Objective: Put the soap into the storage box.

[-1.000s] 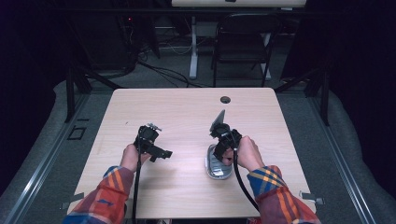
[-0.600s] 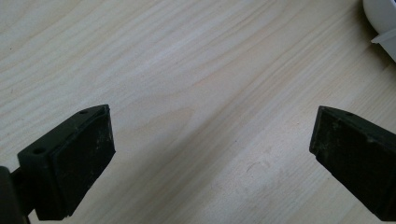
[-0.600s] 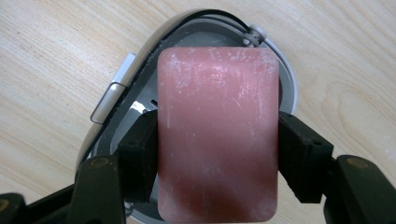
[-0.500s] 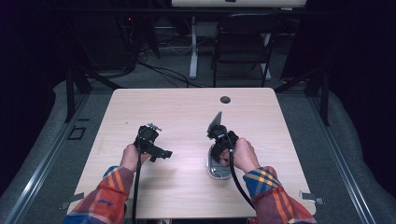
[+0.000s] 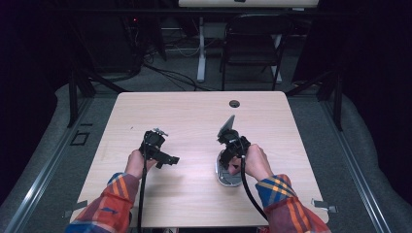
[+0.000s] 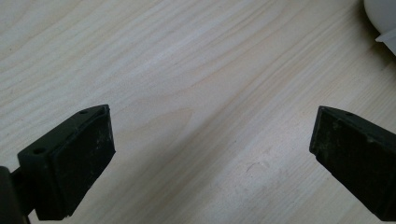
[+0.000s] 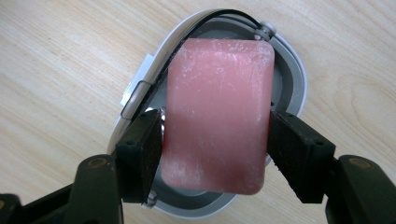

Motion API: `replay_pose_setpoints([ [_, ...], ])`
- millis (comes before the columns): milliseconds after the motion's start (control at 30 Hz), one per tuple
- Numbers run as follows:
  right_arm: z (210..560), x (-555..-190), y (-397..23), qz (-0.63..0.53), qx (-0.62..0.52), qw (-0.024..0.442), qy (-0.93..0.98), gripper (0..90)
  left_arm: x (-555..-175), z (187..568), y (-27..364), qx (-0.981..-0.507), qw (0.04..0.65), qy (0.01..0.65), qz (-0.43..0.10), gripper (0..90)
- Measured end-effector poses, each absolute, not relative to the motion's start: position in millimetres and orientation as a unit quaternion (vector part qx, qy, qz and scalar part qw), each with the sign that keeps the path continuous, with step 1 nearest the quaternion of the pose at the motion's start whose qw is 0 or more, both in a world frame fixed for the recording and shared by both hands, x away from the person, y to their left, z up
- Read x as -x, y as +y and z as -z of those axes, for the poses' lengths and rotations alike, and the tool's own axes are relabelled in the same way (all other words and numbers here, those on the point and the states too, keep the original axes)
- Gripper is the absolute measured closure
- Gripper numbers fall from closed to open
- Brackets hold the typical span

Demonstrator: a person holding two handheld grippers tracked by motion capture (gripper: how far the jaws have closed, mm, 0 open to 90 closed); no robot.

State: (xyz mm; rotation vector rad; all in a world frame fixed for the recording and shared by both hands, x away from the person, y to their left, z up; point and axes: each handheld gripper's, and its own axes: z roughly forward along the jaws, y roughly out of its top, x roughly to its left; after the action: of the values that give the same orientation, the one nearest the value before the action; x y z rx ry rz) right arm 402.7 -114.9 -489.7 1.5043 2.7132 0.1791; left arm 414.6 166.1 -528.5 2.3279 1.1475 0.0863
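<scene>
Table (image 7: 56,70) – pale matt wood grain; pink bar (image 7: 217,114) – waxy, chalky scuffs; dish (image 7: 294,79) smooth grey plastic.

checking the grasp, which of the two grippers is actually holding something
The right gripper: its jaws clamp a pink soap bar over a grey dish. The left gripper is wide open above bare table.

The high view is dim and grainy: the table (image 5: 194,116) is evenly lit from above while the surrounding room falls into near black. Soft shadows lie under the forearms. Both gripper views are brighter and sharp on the wood grain; the pink bar (image 7: 217,114) looks slightly soft, without glare.
</scene>
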Motion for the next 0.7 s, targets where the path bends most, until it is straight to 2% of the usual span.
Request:
replay_pose_setpoints([
  [67,487,-402,-117,-0.056,-0.481,0.007,0.875,37.3,-415,528,166,-0.863,0.269,0.426,-0.032,0.0],
  [200,482,-399,-123,-0.074,-0.480,-0.004,0.874,45.6,-415,529,166,-0.864,0.269,0.425,-0.032,0.0],
  [300,481,-398,-126,-0.077,-0.475,-0.013,0.876,47.2,-415,529,166,-0.864,0.268,0.425,-0.031,0.0],
  [467,474,-395,-132,-0.098,-0.474,-0.001,0.875,47.4,-415,529,166,-0.863,0.269,0.425,-0.031,0.0],
  [700,460,-392,-150,-0.120,-0.463,0.020,0.878,40.0,-415,529,166,-0.864,0.270,0.425,-0.031,0.0],
])
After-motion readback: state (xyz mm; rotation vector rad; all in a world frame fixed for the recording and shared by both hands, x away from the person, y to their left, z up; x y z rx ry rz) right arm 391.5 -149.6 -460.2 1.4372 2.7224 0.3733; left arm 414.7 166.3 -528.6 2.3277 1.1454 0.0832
